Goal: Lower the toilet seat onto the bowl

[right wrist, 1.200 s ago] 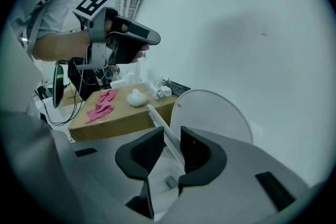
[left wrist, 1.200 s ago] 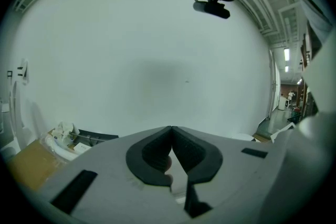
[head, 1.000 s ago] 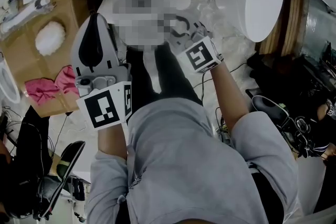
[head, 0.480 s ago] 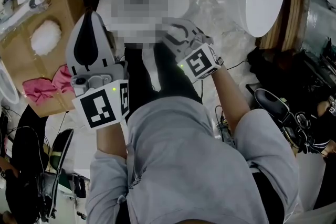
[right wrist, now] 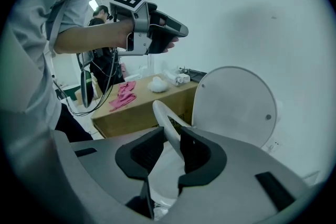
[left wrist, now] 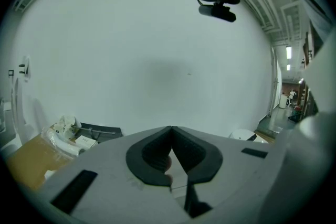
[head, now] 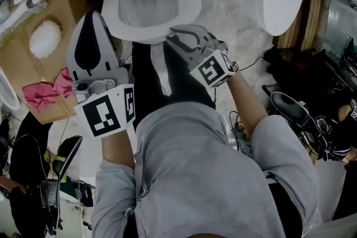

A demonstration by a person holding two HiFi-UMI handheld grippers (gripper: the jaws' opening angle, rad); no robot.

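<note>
The right gripper (right wrist: 170,138) has its jaws partly spread and closed on the front edge of the toilet seat (right wrist: 159,109), with the dark pads pressing on either face of the rim. The seat stands part-way down over the bowl (head: 139,8), with the lid (right wrist: 236,107) upright behind it; whether it already touches the bowl I cannot tell. The left gripper (left wrist: 171,132) hangs off to the side, its jaws closed together on nothing. To finish well, I judge the hand should follow the arc of the hinge, the wrist tipping with the seat so the pads do not twist on the rim. It should let go only once the seat lies flat, since too early a release would likely let it slam. The seat is a smooth, glossy white ring, seemingly hard plastic, thin at the edge and probably slippery, so the grip needs to be firm. The bowl is glazed white, rounded and deep.
</note>
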